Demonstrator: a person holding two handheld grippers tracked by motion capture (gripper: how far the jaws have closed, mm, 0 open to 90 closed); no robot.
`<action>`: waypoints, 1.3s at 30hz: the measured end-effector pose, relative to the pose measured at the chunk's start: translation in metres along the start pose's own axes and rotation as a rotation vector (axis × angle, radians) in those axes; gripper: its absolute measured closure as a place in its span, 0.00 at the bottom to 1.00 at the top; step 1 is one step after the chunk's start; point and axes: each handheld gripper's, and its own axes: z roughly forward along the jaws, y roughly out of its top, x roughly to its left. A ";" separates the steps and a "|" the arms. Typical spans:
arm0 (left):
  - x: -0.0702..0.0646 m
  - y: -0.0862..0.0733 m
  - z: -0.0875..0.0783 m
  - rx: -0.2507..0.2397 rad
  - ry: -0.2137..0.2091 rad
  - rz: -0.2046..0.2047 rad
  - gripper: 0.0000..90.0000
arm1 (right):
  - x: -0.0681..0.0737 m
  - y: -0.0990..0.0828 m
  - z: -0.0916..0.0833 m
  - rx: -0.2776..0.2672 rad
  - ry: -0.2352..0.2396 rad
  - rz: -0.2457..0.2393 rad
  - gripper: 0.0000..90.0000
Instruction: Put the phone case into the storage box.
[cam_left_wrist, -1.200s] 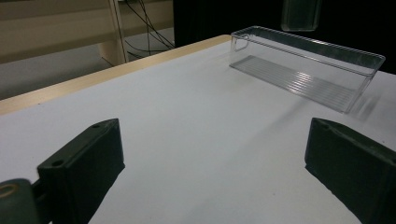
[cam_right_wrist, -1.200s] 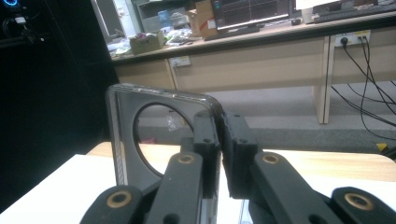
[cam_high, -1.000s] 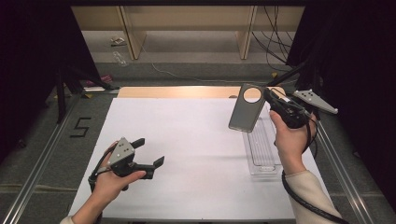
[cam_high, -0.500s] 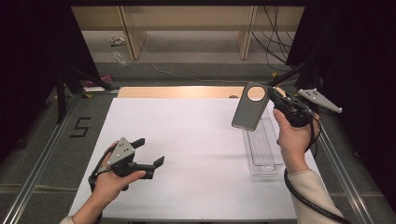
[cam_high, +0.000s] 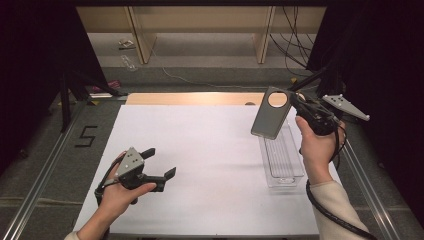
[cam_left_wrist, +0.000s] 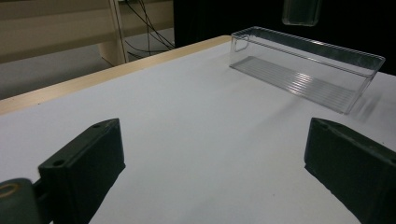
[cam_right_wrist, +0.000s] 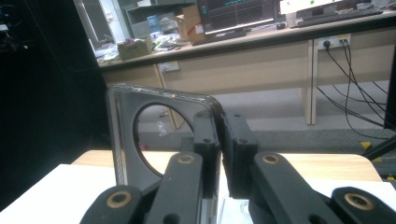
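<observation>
Clear glossy plastic bin (cam_high: 281, 159) — matt white table (cam_high: 200, 150) — smooth grey lid (cam_high: 270, 114).

Grey phone case (cam_high: 270, 113) with a round camera hole hangs tilted, just above the clear tray's (cam_high: 281, 176) far end.

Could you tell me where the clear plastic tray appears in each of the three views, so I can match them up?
High view: the clear plastic tray lies on the white table's right side, below the grey phone case held by the right gripper.
Left gripper view: the tray sits upper right, beyond the open jaws.
Right gripper view: I cannot make it out behind the jaws.
Shared landmark: the table's wooden far edge.
</observation>
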 end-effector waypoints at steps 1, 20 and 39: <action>0.000 0.000 0.000 0.001 0.000 0.000 0.05 | 0.000 0.000 0.000 -0.001 0.000 -0.001 0.95; 0.001 -0.001 0.000 0.002 0.000 -0.002 0.05 | -0.006 0.001 0.000 -0.008 -0.023 -0.005 0.95; 0.001 -0.001 0.000 0.002 0.001 -0.004 0.05 | -0.012 0.002 0.000 -0.012 -0.043 -0.011 0.95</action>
